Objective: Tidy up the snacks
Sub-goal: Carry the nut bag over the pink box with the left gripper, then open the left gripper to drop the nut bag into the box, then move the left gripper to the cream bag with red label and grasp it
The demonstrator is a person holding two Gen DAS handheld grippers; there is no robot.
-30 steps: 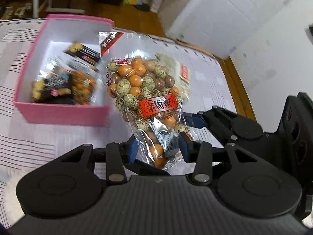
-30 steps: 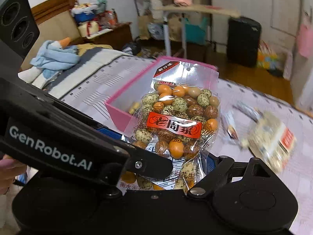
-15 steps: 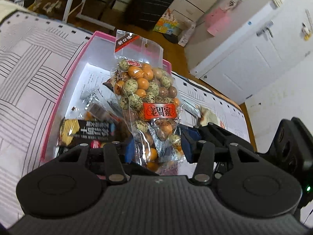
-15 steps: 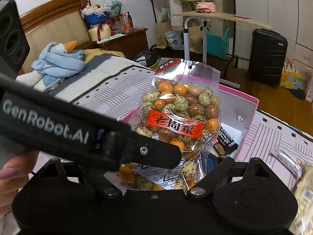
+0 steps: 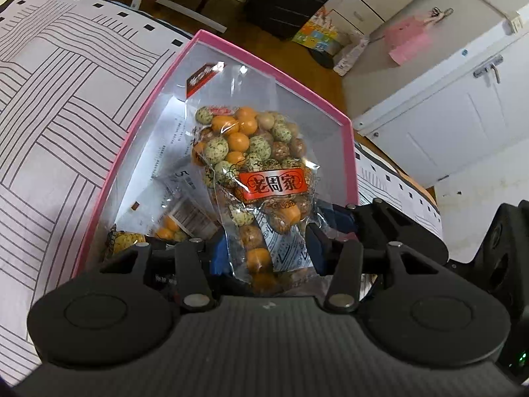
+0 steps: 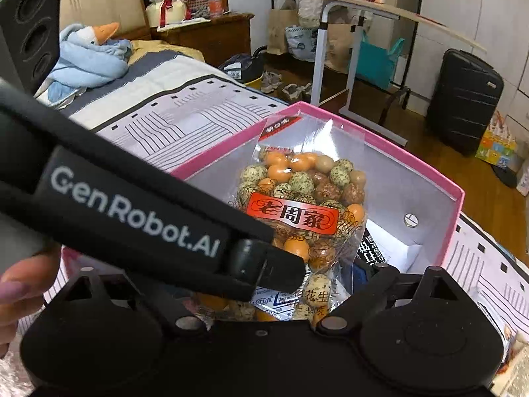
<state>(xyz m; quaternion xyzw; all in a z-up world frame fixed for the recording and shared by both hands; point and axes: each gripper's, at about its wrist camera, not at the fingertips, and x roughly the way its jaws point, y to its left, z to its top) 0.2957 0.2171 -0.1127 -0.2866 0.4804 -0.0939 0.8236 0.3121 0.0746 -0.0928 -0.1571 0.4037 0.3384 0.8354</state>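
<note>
— Jaws of the left gripper [image 5: 266, 249] are seen clamped on the lower part of the bag of coated peanuts [image 5: 256, 165], one blue pad on each side. Is that right?

— Yes. The bag is held upright over the pink box [image 5: 132, 152], and its clear top with the red corner label is seen against the far wall of the box.

— What is found inside the box?

— Smaller snack packets [image 5: 178, 218] are seen on its floor, to the left of the bag, at the near end.

— And the right gripper [image 6: 281, 284]?

— Its jaws are opening and stand wide apart. The bottom of the bag lies between them, but no pressing on it can be seen, because the left finger is hidden behind the other gripper's black body.

— What is under the box?

— A white bed cover with dark lines [image 5: 49, 99] is seen around it. Farther right, a black suitcase [image 6: 463, 99] stands on the wooden floor.
</note>
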